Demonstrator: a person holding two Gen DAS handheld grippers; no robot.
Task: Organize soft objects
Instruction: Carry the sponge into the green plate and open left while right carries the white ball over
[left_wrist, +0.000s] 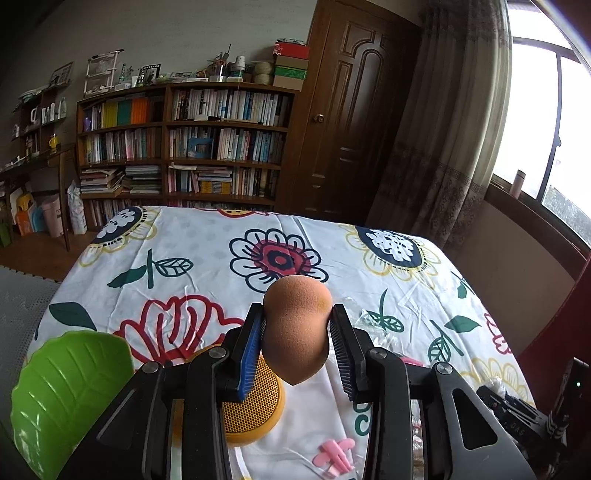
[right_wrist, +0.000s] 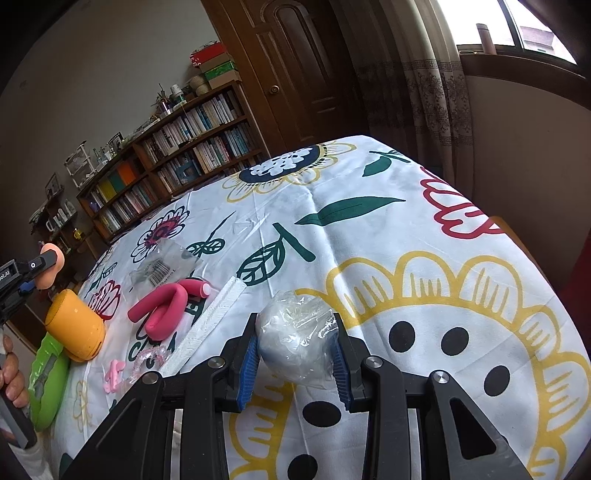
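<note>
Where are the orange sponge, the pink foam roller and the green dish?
Orange sponge (left_wrist: 295, 325), left wrist view, its middle.
Pink foam roller (right_wrist: 162, 306), right wrist view, its bend.
Green dish (left_wrist: 70, 387), left wrist view, its inside.

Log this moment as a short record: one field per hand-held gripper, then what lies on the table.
left hand-held gripper: shut on orange makeup sponge, held above the table
right hand-held gripper: shut on white object wrapped in clear plastic
table: floral cloth; yellow container, pink foam roller, green dish at edge
</note>
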